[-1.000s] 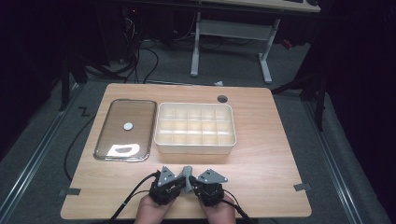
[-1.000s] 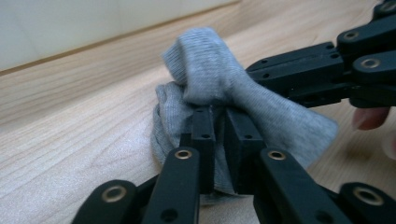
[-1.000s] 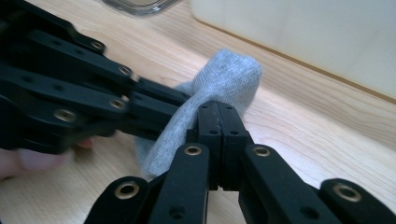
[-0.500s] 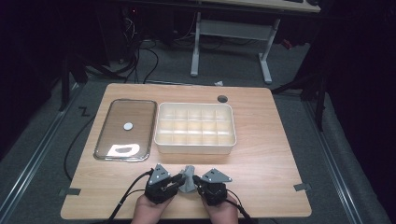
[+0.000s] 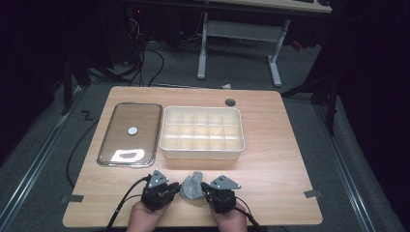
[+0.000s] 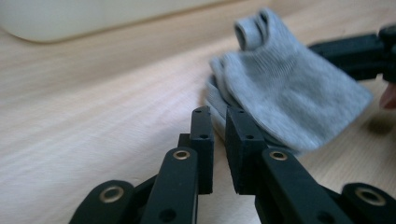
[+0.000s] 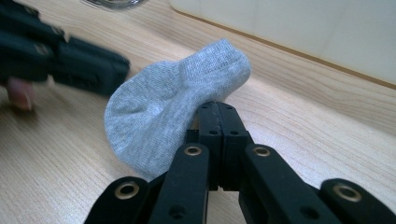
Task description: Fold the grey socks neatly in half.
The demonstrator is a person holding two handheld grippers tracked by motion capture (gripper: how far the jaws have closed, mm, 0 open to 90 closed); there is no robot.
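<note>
Both grippers are matte black plastic. The left gripper [image 6: 218,140] has two blocky square-edged jaws with small screw holes near the tips, hung on flat link arms with brass-ringed pivots. Same build on the right gripper [image 7: 218,112], brass rings and all. From the high view each one carries a grey three-cornered plate on top, and a black cable [image 5: 123,205] trails off behind. Hands are bare, no sleeves showing.

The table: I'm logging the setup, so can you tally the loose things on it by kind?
Grey sock: 1
Cream divided box: 1
Clear lid: 1
Total: 3
</note>
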